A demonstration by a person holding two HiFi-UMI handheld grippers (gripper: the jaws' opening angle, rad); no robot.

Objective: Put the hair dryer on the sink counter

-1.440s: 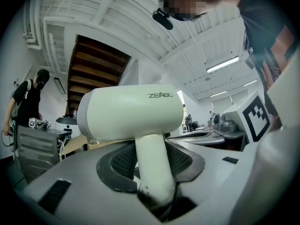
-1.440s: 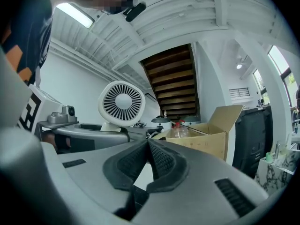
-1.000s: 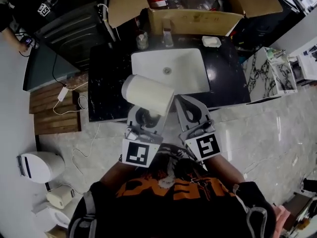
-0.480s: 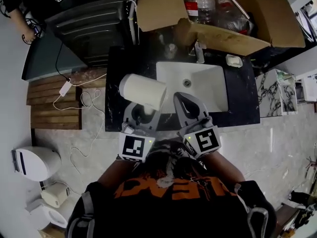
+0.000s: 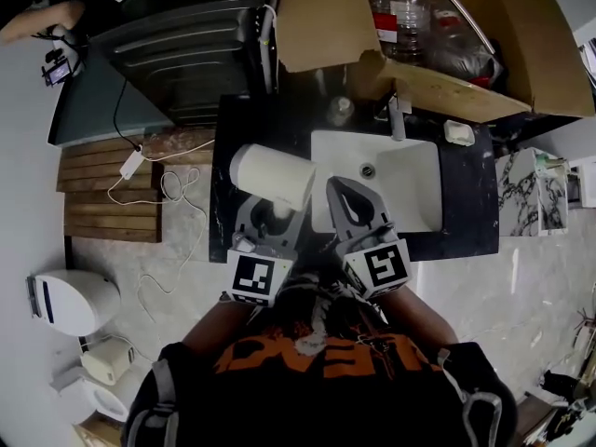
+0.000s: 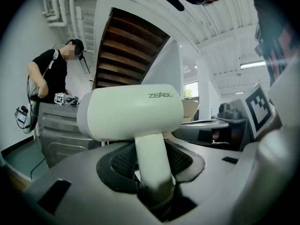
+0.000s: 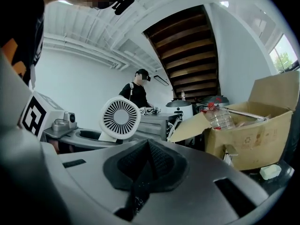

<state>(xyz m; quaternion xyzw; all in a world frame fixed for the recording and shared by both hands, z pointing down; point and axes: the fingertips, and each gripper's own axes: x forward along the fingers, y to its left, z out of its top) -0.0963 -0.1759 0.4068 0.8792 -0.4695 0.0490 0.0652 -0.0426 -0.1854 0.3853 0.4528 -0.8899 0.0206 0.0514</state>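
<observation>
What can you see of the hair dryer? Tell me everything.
The hair dryer is cream-white, smooth plastic by its look: a stubby round barrel, grey lettering on its side, a slotted round grille at one end, a straight handle. The left hand-held gripper clamps the handle. It hangs over the black counter left of the sink.

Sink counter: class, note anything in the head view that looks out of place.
An open cardboard box of plastic bottles sits right behind the tap at the back of the sink counter, which is odd beside a washbasin.
</observation>
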